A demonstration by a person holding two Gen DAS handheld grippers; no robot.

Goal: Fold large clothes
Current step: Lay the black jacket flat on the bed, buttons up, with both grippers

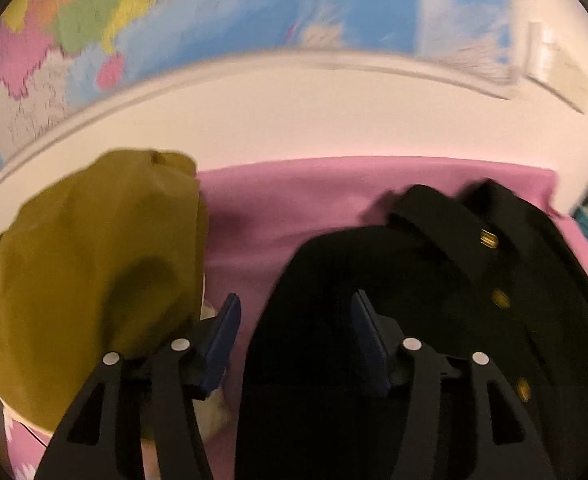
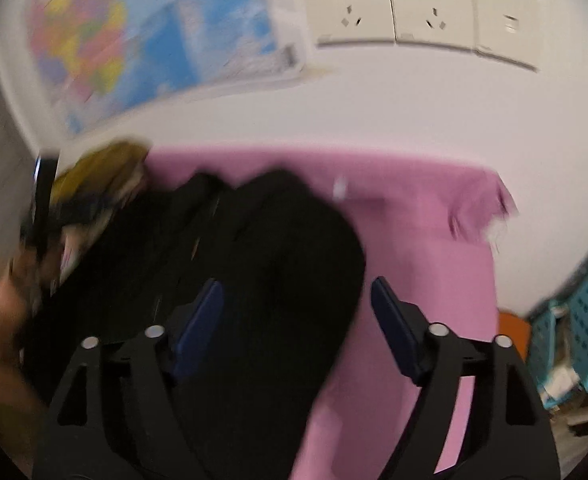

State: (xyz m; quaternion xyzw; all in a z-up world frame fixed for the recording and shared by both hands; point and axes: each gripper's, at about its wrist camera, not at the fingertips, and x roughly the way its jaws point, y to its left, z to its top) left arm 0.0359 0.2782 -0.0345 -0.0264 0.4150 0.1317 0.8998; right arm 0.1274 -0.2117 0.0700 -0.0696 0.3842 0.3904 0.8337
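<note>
- pink cloth (image 1: 294, 200) covers the work surface, which butts against a white wall with a colourful map (image 1: 133, 40) on it; three wall sockets (image 2: 422, 12) show in the right wrist view, and a teal basket (image 2: 574, 340) sits off the right edge.
- black coat (image 1: 434, 280) with gold buttons (image 1: 500, 298) lies bunched on the pink cloth, its strap and collar towards the wall; it looks like the garment to fold, and no fold is squared off yet.
- olive garment (image 1: 93, 272) is heaped just beside it on the left, apart from the coat in the left wrist view.
- left gripper (image 1: 296, 320) is released, jaws apart, nothing pinched; its right pad is over the coat's left edge, its left pad over pink cloth next to the olive heap.
- right gripper (image 2: 296, 308) is also released, jaws wide, hanging over the coat's right-hand lobe with the right pad above bare pink cloth.
- both views are blurred, so whether any pad touches fabric cannot be told.
- to do this step well, i judge: pick matching points on the coat's two sides, pinch a single layer, keep clear of the olive garment.
- lift both sides evenly so the heavy cloth does not sag or drag the pink cloth along.
- keep the buttons out of the pads; hard buttons could make the grip slip.
</note>
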